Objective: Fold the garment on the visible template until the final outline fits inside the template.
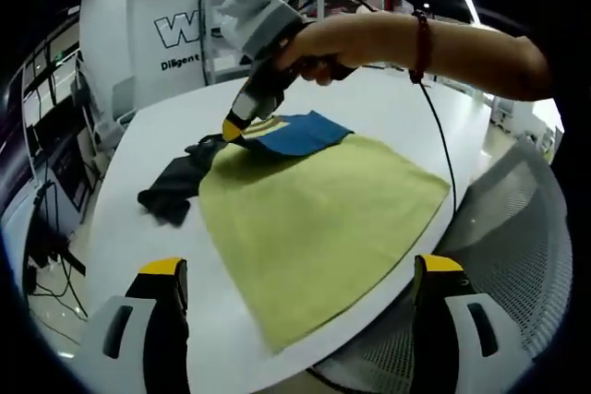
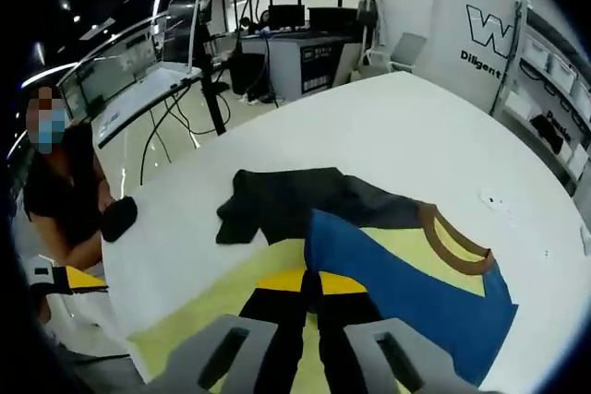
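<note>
**Blue garment edge pinched at bottom centre of frame**

In the right gripper view, the right gripper (image 2: 311, 285) is seen rising from the bottom centre, its yellow-tipped black jaws drawn together on the near edge of the blue garment (image 2: 406, 297). A brown-trimmed neckline (image 2: 454, 244) is seen at the garment's upper right, with a pale yellow panel inside it. A dark sleeve (image 2: 277, 202) is spread toward the frame's centre left. A yellow-green template (image 2: 199, 306) is laid under the garment at the lower left. Everything is carried by a white table (image 2: 369, 126). At the far left, a person (image 2: 60, 191) in a dark top is seen beside the table's edge.
</note>
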The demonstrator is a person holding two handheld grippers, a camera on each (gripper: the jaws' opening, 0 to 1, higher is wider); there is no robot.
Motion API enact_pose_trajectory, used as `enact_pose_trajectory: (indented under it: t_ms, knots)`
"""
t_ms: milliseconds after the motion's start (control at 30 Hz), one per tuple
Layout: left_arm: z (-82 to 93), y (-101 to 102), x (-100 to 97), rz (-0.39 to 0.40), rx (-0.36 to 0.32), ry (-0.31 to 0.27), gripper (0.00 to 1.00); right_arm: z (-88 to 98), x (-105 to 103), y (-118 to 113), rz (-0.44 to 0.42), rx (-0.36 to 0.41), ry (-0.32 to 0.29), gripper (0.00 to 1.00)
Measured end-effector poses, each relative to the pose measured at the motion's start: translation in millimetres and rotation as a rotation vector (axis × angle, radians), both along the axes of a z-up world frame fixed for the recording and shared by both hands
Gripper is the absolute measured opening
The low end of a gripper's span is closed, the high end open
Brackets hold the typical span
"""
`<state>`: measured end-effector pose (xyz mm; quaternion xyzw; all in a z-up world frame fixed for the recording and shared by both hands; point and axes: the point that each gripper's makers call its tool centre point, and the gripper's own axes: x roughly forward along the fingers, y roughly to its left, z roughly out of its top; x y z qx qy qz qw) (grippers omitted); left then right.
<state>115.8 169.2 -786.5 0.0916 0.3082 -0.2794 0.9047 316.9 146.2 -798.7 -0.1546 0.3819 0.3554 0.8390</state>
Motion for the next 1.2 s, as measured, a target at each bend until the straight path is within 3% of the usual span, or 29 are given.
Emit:
enact_pose_trajectory:
  t_ms: [100, 167, 300, 500, 600, 900, 1200]
  knots:
    - [-1.0, 0, -0.3, 0.002, 0.0, 0.004, 0.99, -5.2, -3, 1, 0.007, 0.016, 0.014, 0.0]
    - [-1.4, 0, 0.0, 0.003, 0.002, 0.003, 0.99, -6.1, -7, 10, 0.075, 0.051, -0.01, 0.01]
    - [-0.6, -1, 1.7, 0.006, -0.002, -0.003, 0.99, 1.2, -7, 9, 0.064, 0.111, -0.008, 0.28]
    - [1.7, -3, 4.3, 0.009, 0.004, -0.007, 0.99, 16.7, 4, -3, 0.012, 0.19, -0.039, 0.53]
    - [3.4, -4, 7.0, 0.011, 0.0, -0.013, 0.99, 22.3, 13, -16, -0.043, 0.225, -0.06, 0.64]
    - [10.8, -7, 11.9, 0.005, 0.002, -0.053, 0.99, 14.0, 24, -66, -0.145, 0.224, -0.068, 0.85]
    - [11.1, -8, 12.4, 0.009, 0.001, -0.049, 0.99, -5.8, 28, -130, -0.248, 0.192, -0.057, 0.86]
